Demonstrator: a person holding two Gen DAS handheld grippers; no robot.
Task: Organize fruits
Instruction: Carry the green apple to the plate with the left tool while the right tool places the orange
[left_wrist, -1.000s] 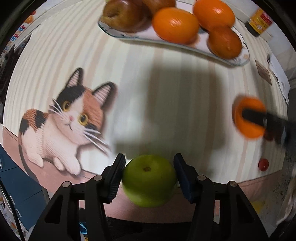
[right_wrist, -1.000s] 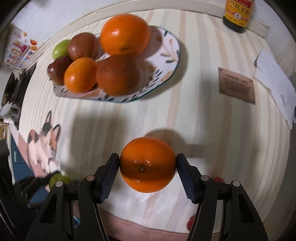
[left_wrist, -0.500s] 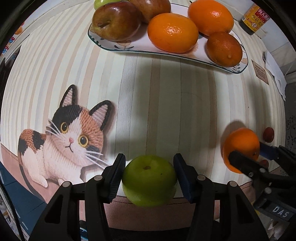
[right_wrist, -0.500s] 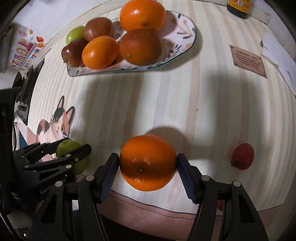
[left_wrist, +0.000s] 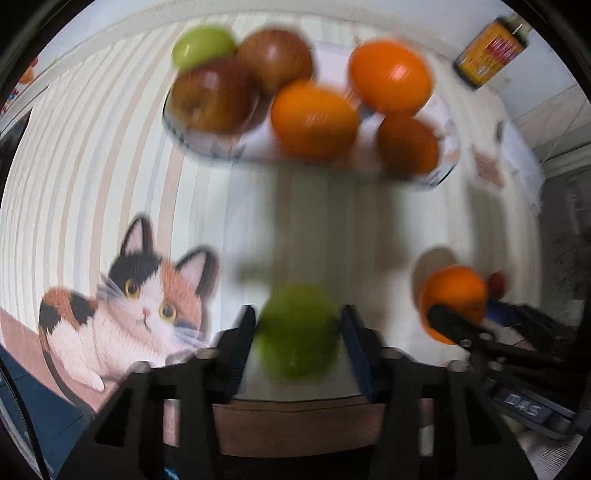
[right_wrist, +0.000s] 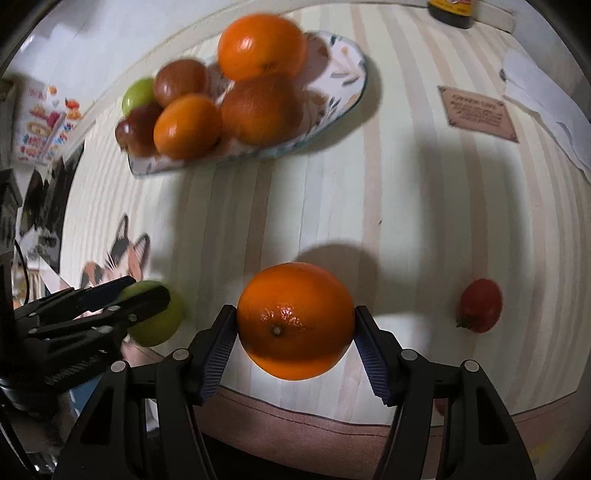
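Far on the counter (right_wrist: 406, 206), plate (right_wrist: 343, 70) already loaded with six fruits; near edge, left tongs (left_wrist: 297, 332) pinching green apple (left_wrist: 297, 332), right tongs (right_wrist: 295, 325) pinching orange (right_wrist: 295, 321); small tomato (right_wrist: 480, 304) still loose at right

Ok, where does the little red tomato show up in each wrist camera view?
Left wrist: tomato at the right edge, blurred, partly hidden behind the orange held in the right hand-held gripper.
Right wrist: tomato lower right, on the striped cloth, apart from the held orange.
Shared landmark: the fruit plate at the top of both.
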